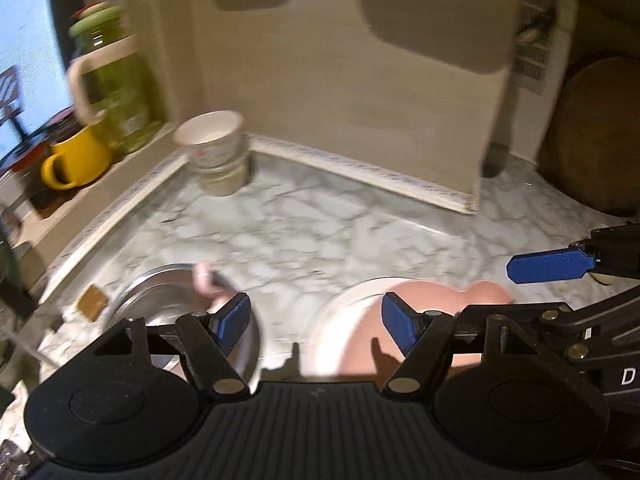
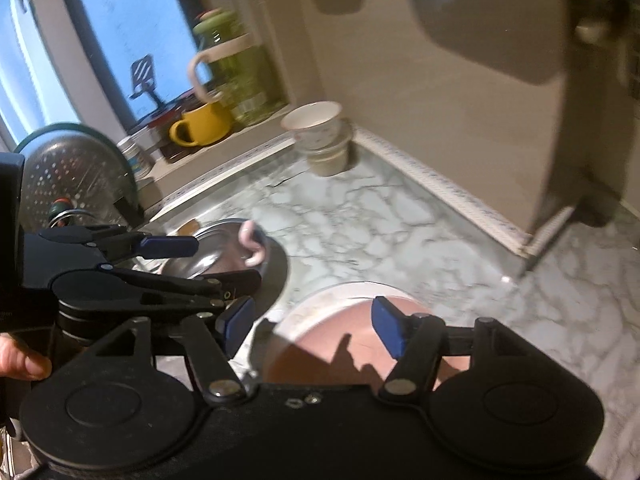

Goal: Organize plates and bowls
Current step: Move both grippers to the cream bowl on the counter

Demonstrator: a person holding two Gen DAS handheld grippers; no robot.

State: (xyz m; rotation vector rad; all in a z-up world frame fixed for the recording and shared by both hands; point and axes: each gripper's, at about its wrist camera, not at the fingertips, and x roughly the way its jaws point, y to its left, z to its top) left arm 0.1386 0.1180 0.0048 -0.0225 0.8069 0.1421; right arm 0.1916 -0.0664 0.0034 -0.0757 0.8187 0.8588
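Observation:
A pink plate (image 1: 360, 332) with a white rim lies on the marble counter, close in front of both grippers; it also shows in the right wrist view (image 2: 332, 332). A steel bowl (image 1: 168, 296) with a pink object in it sits to its left, seen too in the right wrist view (image 2: 224, 248). A stack of small white bowls (image 1: 216, 152) stands in the far corner, also in the right wrist view (image 2: 320, 136). My left gripper (image 1: 316, 320) is open and empty above the gap between bowl and plate. My right gripper (image 2: 312, 324) is open and empty over the plate's left edge.
On the window ledge stand a yellow mug (image 1: 76, 160) and a green glass jar (image 1: 116, 92). A metal colander (image 2: 68, 176) sits at the left. A round wooden board (image 1: 600, 132) leans at the right. A beige wall panel (image 1: 360, 100) borders the counter (image 1: 320, 224).

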